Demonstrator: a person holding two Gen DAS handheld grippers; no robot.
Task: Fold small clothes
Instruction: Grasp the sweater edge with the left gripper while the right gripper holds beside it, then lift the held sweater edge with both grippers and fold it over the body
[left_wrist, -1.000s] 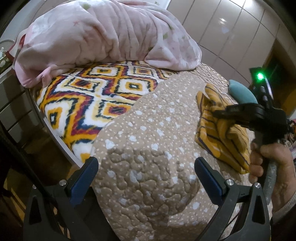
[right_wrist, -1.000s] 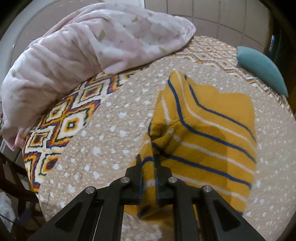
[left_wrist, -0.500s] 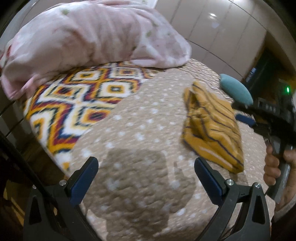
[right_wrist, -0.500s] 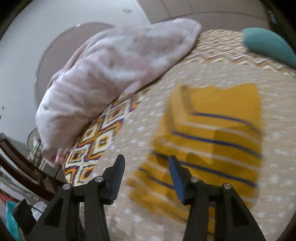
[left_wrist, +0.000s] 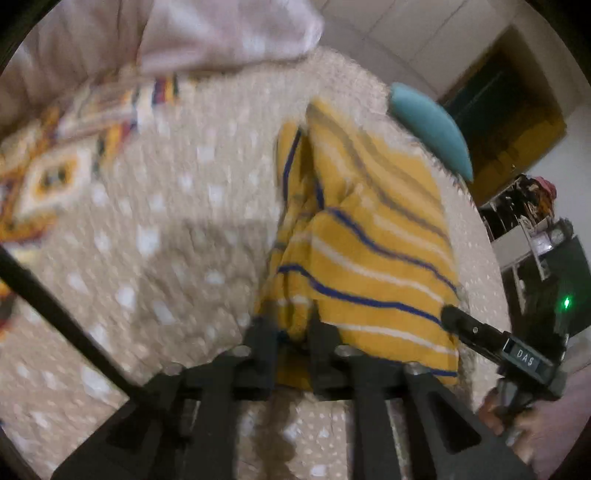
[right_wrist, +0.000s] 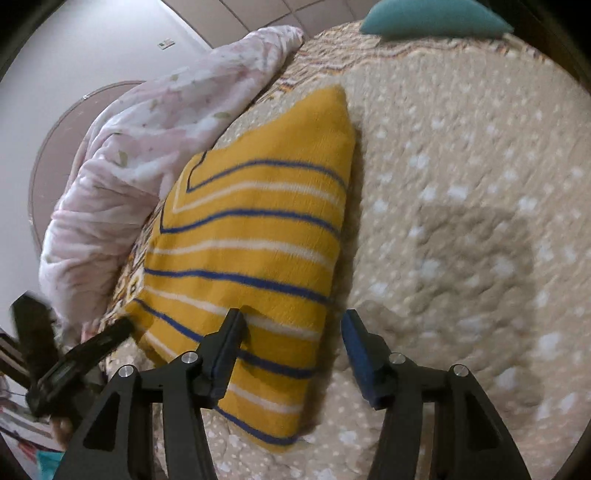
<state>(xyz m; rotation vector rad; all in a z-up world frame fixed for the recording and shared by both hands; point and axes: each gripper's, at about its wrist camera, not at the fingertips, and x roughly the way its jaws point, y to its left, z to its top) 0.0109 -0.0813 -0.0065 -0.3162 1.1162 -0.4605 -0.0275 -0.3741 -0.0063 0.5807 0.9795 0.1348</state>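
Observation:
A yellow garment (left_wrist: 369, 229) with blue and white stripes lies folded on the beige dotted bedspread (left_wrist: 155, 236). My left gripper (left_wrist: 293, 332) is shut on the bunched near-left edge of the garment. In the right wrist view the garment (right_wrist: 251, 236) spreads out ahead, and the left gripper (right_wrist: 110, 332) shows at its lower left corner. My right gripper (right_wrist: 291, 343) has its jaws opening. The garment's near right edge lies between its fingers, and the pads stand clear of the cloth. One of its fingers (left_wrist: 465, 326) reaches the garment's right corner, held by a person's hand (left_wrist: 509, 417).
A pink quilt (right_wrist: 147, 147) is heaped at the far side of the bed, over a bright patterned blanket (left_wrist: 55, 170). A teal cushion (left_wrist: 428, 125) lies behind the garment. Bare bedspread (right_wrist: 461, 184) stretches to the right. A cluttered shelf (left_wrist: 524, 221) stands beyond the bed.
My left gripper swung right to the garment and shut on its edge. My right gripper let go of the garment, opened, and shifted towards its right edge.

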